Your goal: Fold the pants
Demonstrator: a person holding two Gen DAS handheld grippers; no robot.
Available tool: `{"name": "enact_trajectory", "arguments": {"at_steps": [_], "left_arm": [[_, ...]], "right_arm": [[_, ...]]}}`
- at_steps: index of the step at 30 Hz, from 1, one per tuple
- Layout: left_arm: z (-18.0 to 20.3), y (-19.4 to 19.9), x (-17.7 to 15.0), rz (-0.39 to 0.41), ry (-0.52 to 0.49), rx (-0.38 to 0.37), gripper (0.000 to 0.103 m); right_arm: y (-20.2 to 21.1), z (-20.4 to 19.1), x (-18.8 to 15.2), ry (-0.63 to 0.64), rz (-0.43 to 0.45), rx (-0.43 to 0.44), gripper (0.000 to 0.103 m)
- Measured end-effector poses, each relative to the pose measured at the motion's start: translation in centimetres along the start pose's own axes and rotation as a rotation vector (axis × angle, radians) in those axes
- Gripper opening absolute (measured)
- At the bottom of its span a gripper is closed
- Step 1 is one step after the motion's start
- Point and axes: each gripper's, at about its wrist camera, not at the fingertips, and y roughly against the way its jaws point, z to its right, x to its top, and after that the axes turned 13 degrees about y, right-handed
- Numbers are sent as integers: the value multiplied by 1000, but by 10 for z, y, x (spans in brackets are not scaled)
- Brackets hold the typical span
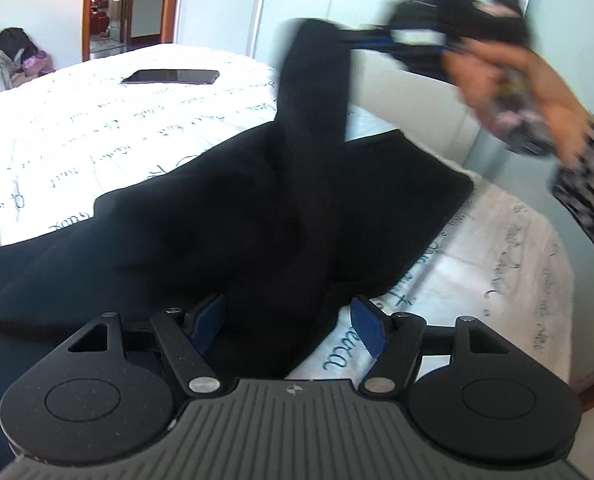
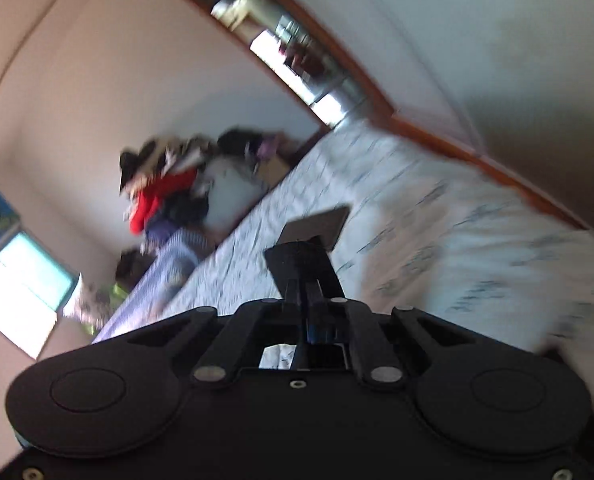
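left wrist view: black pants (image 1: 257,208) spread over the white bed (image 1: 77,120) w/ script print, most of the cloth in the near half. one pant leg goes up as a dark strip to the far right, where the right gripper (image 1: 353,36) has its end, blue fingers pressed together on the fabric. a hand (image 1: 509,84) in a patterned sleeve (image 1: 593,196) carries that gripper, all blurred. left gripper (image 1: 289,326) sits low and near, blue pads spread wide, pants fabric lying between them but pads not pressing on it. a dark phone (image 1: 171,77) lies flat on the far side of the bed, well apart from the pants. open doorway (image 1: 127,4) far left, bags (image 1: 17,52) beside it.

right wrist view: frame tilted & smeared. right gripper (image 2: 311,280) fingers squeezed shut on a flat black bit of pants (image 2: 297,258) sticking out past the tips. phone (image 2: 321,224) on the bed (image 2: 457,220) just beyond. clothes pile (image 2: 165,192) w/ smth red by the far wall, window (image 2: 21,284) at left.
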Motion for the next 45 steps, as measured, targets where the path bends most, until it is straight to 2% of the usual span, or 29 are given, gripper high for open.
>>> {"name": "enact_trajectory", "arguments": {"at_steps": [3,6,11,14,16,19,20,21,22,23,25,26,27,29,30,32,34,37,42,44,45], "left_arm": [[-3,8,0,1,6,-29,71],[-6,14,1,8,7,-29,71],[-9,18,4,-13,25,-12,71],[-9,23,6,-8,13,-6,71],[-9,25,6,-9,-9,2,71],[-11,27,4,-14,-15,-4,72],[-11,26,3,-9,-17,9,72],[-11,26,3,-5,-24,24,72],[-13,27,2,-3,-30,34,71],[-14,28,1,-5,-35,38,72],[-18,31,0,-11,-49,39,72],[-22,35,0,-4,-46,33,72],[-28,39,-1,2,-29,25,72],[-40,46,0,7,36,26,76],[-46,49,1,7,72,37,77],[-55,53,3,4,125,62,77],[-61,57,4,2,161,77,77],[-63,62,3,6,169,80,77],[-50,59,3,4,124,76,77],[-43,55,5,7,108,81,77],[-39,53,6,8,100,81,77]], "right_arm": [[61,19,-12,-50,47,-63,4],[91,39,-39,-84,20,-145,4],[98,73,-85,-215,-53,-203,4],[103,74,-92,-212,-35,-206,4],[104,76,-96,-194,-64,-258,5],[109,78,-100,-209,-78,-278,5],[115,70,-97,-151,-59,-327,11],[119,57,-93,-55,-39,-369,12],[122,45,-90,28,-24,-374,12],[123,36,-87,59,-23,-344,12],[117,17,-85,130,-63,-194,12],[111,-2,-89,243,-93,-147,14],[103,-25,-97,398,-118,-148,20],[87,-71,-125,795,-154,-187,21],[80,-88,-142,964,-159,-177,21],[69,-110,-169,1179,-193,-109,21],[57,-121,-184,1276,-255,-57,20],[45,-127,-199,1404,-328,-48,20],[47,-138,-217,1531,-350,-38,23],[41,-142,-226,1574,-327,-42,23],[39,-143,-228,1578,-322,-39,20]]}}
